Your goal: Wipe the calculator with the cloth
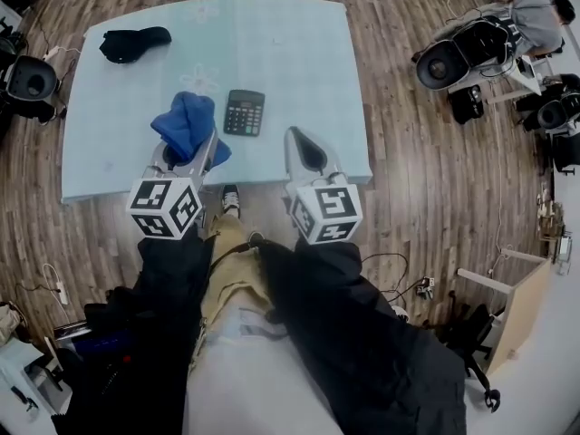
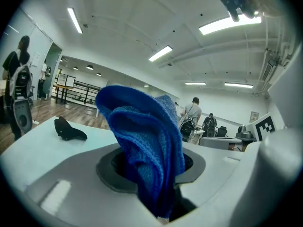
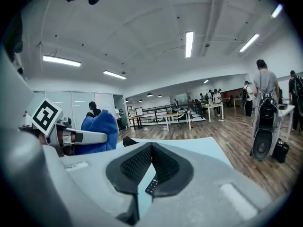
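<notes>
A black calculator (image 1: 244, 112) lies flat on the pale blue table (image 1: 290, 53), a little left of its middle. The blue cloth (image 1: 188, 123) bunches up just left of the calculator, and my left gripper (image 1: 192, 149) is shut on it; in the left gripper view the cloth (image 2: 142, 141) stands up from between the jaws and hides the calculator. My right gripper (image 1: 300, 140) hovers over the table's near edge, right of the calculator, shut with nothing held. In the right gripper view its tips (image 3: 151, 148) meet, and the cloth (image 3: 100, 126) shows at the left.
A black object (image 1: 133, 43) lies at the table's far left corner. The table's near edge (image 1: 217, 187) runs just in front of my legs. Black equipment (image 1: 458, 57) and a seated person (image 1: 535, 16) are on the wooden floor to the right.
</notes>
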`<state>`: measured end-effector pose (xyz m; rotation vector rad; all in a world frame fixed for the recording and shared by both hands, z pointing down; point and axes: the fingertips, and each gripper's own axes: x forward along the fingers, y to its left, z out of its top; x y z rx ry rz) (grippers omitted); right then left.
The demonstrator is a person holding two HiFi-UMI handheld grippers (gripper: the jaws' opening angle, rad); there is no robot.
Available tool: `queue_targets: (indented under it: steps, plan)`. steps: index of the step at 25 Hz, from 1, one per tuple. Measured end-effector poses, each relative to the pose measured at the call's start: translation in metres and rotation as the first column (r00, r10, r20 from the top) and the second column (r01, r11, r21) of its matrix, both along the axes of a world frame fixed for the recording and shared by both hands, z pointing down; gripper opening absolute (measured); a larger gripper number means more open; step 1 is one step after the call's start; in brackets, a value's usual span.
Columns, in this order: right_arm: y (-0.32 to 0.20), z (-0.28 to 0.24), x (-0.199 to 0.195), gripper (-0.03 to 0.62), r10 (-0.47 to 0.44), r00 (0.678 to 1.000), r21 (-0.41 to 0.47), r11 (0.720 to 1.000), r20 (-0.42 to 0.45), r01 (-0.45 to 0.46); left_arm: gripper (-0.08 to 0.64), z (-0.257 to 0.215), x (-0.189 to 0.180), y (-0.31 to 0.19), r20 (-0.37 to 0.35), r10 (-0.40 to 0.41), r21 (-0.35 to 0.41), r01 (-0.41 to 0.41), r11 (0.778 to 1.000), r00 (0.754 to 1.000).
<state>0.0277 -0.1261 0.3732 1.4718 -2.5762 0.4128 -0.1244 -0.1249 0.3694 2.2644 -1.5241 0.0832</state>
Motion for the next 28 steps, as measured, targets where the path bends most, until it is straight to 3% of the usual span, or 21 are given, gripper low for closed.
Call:
queue_targets:
  steps: [10, 19, 28]
  plan:
    - [-0.072, 0.052, -0.032, 0.000, 0.012, 0.999, -0.146, 0.989, -0.052, -0.020, 0.167, 0.073, -0.022, -0.064, -0.044, 0.047, -0.174, -0.053, 0.983, 0.998]
    - [-0.114, 0.089, -0.060, 0.000, 0.008, 0.994, -0.237, 0.971, -0.109, -0.034, 0.167, 0.119, -0.041, -0.102, -0.083, 0.091, -0.268, -0.110, 0.957, 0.992]
    - [-0.122, 0.146, -0.037, 0.000, 0.013, 0.992, -0.361, 0.931, -0.128, -0.059, 0.167, 0.186, -0.016, -0.120, -0.021, 0.155, -0.385, -0.151, 0.911, 0.988]
